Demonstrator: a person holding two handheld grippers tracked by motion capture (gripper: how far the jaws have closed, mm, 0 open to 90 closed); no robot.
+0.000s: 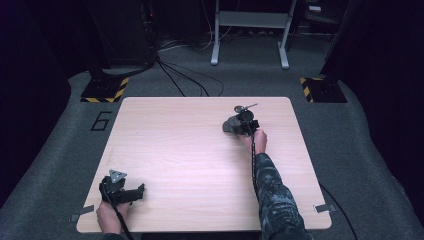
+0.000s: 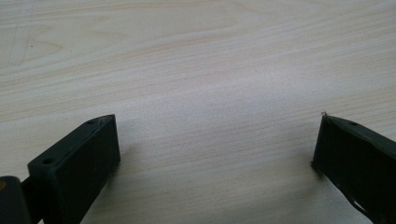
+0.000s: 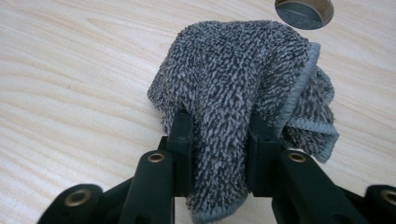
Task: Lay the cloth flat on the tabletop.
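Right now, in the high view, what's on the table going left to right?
left gripper near the front left corner, jaws open → bare wooden table → grey cloth → right gripper clamped on that cloth, at the far right part.

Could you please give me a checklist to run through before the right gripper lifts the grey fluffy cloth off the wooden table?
1. Grip: the right gripper has its jaws pinched on a fold of the grey fluffy microfibre cloth: ok.
2. Whole cloth gathered: a hemmed edge hangs loose outside the jaws: not ok.
3. Nearby thing: the small round dark disc with a brown rim lies just beyond the cloth; touching or apart: cannot tell.
4. Left gripper: jaws wide open over the bare light wooden table, away from the cloth: ok.
5. Right gripper's cable runs back along the forearm, clear of the cloth: ok.
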